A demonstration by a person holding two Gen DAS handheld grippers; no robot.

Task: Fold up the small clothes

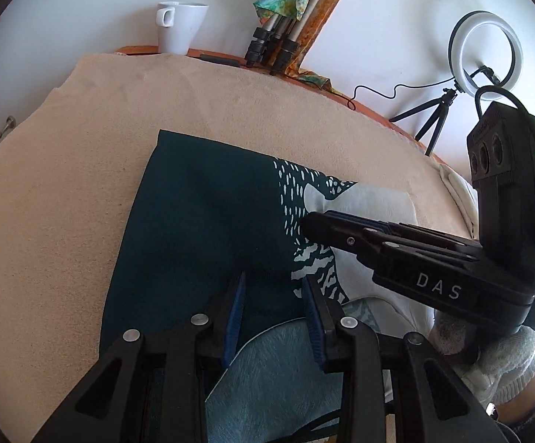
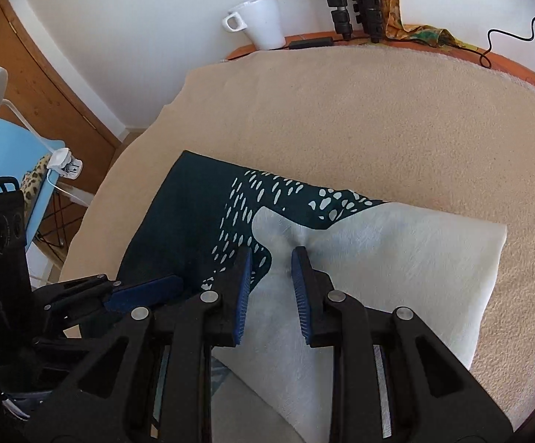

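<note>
Dark teal and white, the cloth [image 2: 267, 221] lay spread on the beige blanket [image 2: 397, 118] that covered the table. Its teal part lay toward the mug [image 2: 263, 22] side, its white part on the opposite side, with pale flecks where the two colours met.

The right gripper [image 2: 269, 258] pressed down near that colour border, its blue-padded jaws parted, with a small pucker of white fabric rising between the tips; nothing was clamped.

The left gripper [image 1: 273, 284] stood at the cloth's near edge, jaws likewise spread, over the teal part where a lighter blue underside showed. It held nothing.

Behind the cloth, the white mug stood at the table's far rim, with folded tripod legs [image 2: 356, 3] beside it. A ring light [image 1: 485, 53] stood farther along that rim.
</note>
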